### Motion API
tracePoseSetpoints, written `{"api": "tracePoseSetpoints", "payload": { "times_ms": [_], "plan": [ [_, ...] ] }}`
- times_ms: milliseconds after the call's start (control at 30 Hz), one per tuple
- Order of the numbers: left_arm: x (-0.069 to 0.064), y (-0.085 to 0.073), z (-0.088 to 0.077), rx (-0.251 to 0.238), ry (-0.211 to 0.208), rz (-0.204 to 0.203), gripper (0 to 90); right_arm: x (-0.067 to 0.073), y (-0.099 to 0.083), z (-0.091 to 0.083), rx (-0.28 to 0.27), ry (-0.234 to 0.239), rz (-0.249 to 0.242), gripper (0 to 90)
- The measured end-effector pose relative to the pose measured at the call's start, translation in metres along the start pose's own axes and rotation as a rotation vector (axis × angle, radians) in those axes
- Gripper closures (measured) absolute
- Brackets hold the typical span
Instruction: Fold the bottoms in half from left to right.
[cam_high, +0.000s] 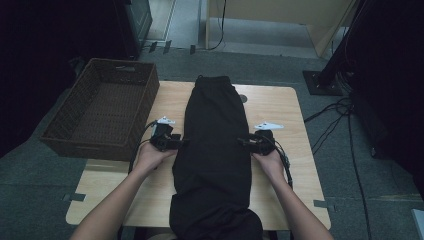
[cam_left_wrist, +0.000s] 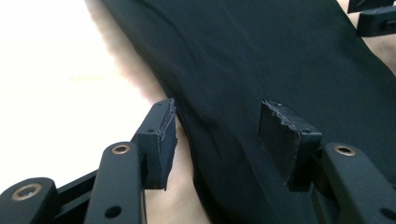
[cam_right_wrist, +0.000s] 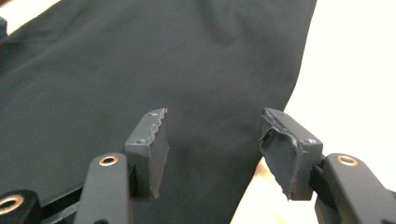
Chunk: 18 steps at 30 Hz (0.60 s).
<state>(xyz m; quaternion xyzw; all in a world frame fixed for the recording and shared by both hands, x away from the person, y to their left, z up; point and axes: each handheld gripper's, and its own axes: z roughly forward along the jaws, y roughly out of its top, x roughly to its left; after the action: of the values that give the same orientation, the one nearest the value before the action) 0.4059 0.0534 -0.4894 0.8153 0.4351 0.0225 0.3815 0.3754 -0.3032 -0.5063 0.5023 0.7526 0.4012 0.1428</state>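
I find the black garment (cam_high: 215, 155) laid lengthwise down the middle of the tabletop (cam_high: 280, 107), folded into a long narrow strip, its near end hanging over my edge. I judge the lengthwise fold done; crosswise folds and stowing remain. The cloth is matte, soft, faintly creased. My left tool (cam_high: 181, 142) and right tool (cam_high: 243, 142) sit at its opposite side edges, jaws parted about halfway, gripping nothing. A brown woven basket (cam_high: 75, 107), rectangular, stands just left of the pale wooden tabletop.
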Motion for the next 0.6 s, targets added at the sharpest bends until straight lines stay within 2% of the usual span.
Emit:
{"api": "tracePoseSetpoints", "payload": {
  "times_ms": [100, 233, 267, 333, 400, 433, 467, 533, 567, 600],
  "plan": [
    [0.000, 0.010, 0.011, 0.010, 0.023, 0.026, 46.5, -0.005, 0.006, 0.012, 0.013, -0.031, -0.006, 42.1],
    [0.005, 0.014, 0.023, 0.034, 0.047, 0.007, 49.9, -0.007, 0.007, 0.024, 0.019, -0.038, 0.000, 44.1],
    [0.006, 0.013, 0.025, 0.038, 0.052, 0.007, 52.5, -0.006, 0.007, 0.025, 0.014, -0.045, -0.002, 45.6],
    [0.008, 0.010, 0.026, 0.034, 0.040, -0.006, 65.9, -0.005, 0.007, 0.025, 0.007, -0.064, -0.025, 50.0],
    [0.010, 0.006, 0.024, 0.035, 0.042, -0.009, 78.7, -0.003, 0.005, 0.024, 0.010, -0.095, -0.066, 58.5],
    [0.011, 0.004, 0.023, 0.033, 0.038, -0.004, 82.6, -0.002, 0.004, 0.022, 0.018, -0.102, -0.077, 67.7],
    [0.011, 0.002, 0.022, 0.026, 0.026, -0.004, 85.7, -0.003, 0.003, 0.020, 0.022, -0.092, -0.071, 74.7],
    [0.010, -0.001, 0.020, 0.026, 0.004, -0.018, 87.6, -0.005, 0.000, 0.014, 0.030, -0.055, -0.027, 85.4],
    [0.008, -0.003, 0.018, 0.033, -0.004, -0.018, 88.0, -0.004, -0.001, 0.012, 0.037, -0.046, -0.012, 86.6],
    [0.005, -0.006, 0.015, 0.035, -0.006, 0.000, 88.1, -0.003, -0.003, 0.008, 0.047, -0.039, -0.005, 87.2]
  ]
}}
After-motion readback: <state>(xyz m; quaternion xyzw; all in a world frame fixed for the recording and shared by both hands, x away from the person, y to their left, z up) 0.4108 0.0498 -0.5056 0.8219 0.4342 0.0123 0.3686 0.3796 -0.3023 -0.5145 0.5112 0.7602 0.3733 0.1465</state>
